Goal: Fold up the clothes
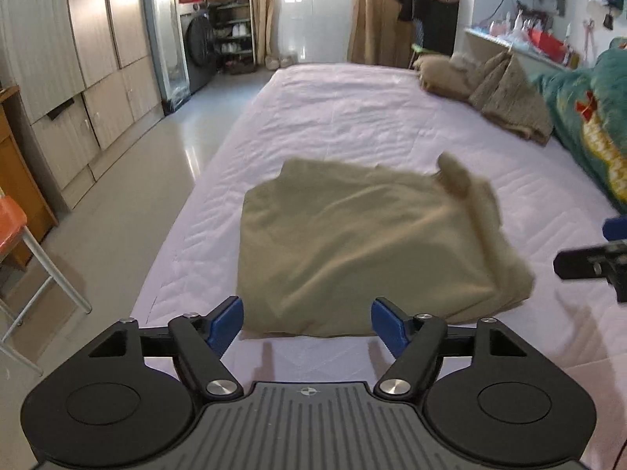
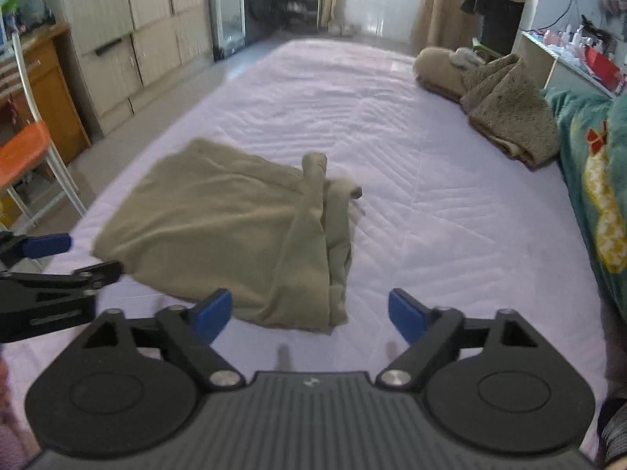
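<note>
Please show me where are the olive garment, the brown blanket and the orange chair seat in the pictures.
olive garment (image 1: 352, 246): left wrist view, middle of its flat folded top.
brown blanket (image 2: 509, 113): right wrist view, middle of the fuzzy folded pile.
orange chair seat (image 2: 23, 152): right wrist view, top surface of the seat.

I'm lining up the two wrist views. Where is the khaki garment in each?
Left wrist: khaki garment sits centre, just beyond the open jaws.
Right wrist: khaki garment lies left of centre, ahead of the left finger.
Shared landmark: brown fleece blanket at the bed's right edge.
</note>
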